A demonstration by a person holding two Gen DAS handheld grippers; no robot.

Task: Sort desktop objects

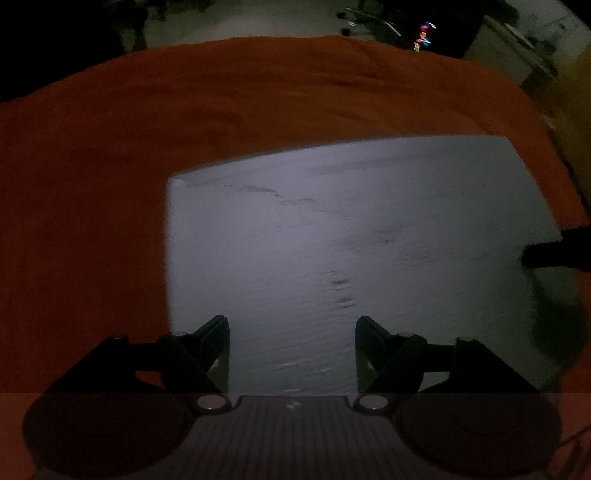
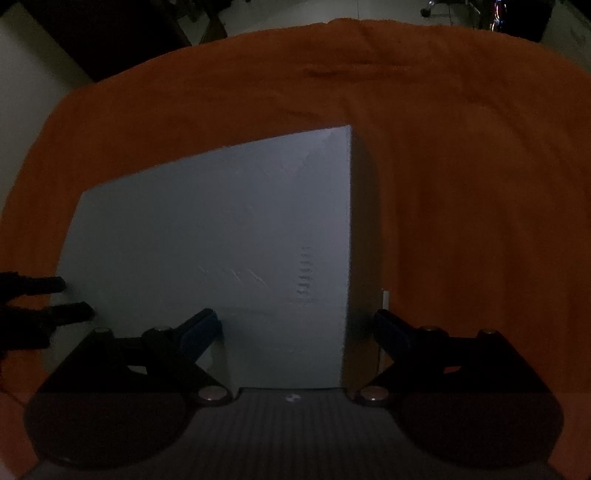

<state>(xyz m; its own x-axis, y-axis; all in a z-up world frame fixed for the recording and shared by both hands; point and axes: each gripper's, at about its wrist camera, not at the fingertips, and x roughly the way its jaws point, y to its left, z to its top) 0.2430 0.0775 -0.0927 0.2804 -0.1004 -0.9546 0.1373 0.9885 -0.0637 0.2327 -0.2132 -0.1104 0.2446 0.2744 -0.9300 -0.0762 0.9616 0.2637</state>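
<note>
A flat grey box (image 1: 351, 240) with a scuffed lid lies on the orange cloth (image 1: 110, 166). My left gripper (image 1: 292, 332) is open and empty, hovering over the box's near left part. In the right wrist view the same box (image 2: 221, 240) fills the middle. My right gripper (image 2: 297, 328) is open and empty, its fingers straddling the box's near right edge. The left gripper's dark fingertips (image 2: 59, 299) show at that view's left edge. The right gripper's fingertip (image 1: 554, 254) shows at the left wrist view's right edge.
The orange cloth (image 2: 480, 184) covers the table around the box. Beyond the far edge lie a dim floor and dark furniture (image 1: 443, 33). The scene is poorly lit.
</note>
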